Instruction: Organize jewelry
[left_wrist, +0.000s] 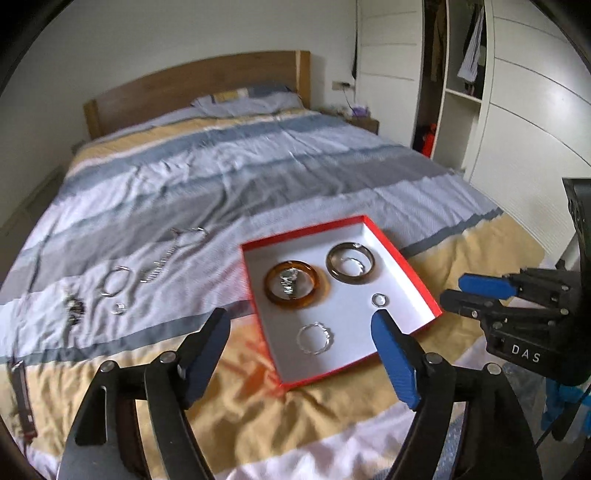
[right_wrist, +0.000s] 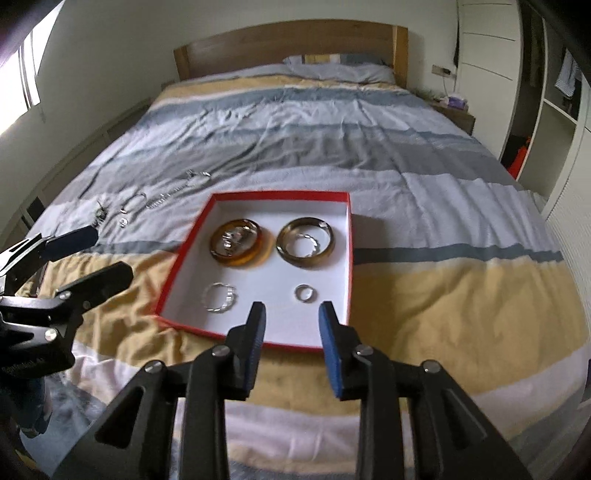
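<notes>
Left gripper (left_wrist: 301, 325) agape; window (right_wrist: 22, 74) right-view only.

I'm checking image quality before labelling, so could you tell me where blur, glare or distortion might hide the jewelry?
Left wrist view: loose silver pieces on the bedspread look soft and smeared; fisheye bends the wardrobe. Right wrist view: window blows out; red box stays fairly sharp.

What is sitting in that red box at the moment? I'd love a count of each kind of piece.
Inside the shallow red cardboard box:
Thick bangles: 2, one amber-orange resin bangle and one grey-brown stone bangle
Thin silver bracelets: 2, one twisted silver bracelet lying alone and one silver bracelet inside the grey-brown bangle
Small silver ring: 1
Crumpled silver piece inside the amber bangle: 1, kind unclear
Total: 6
</notes>
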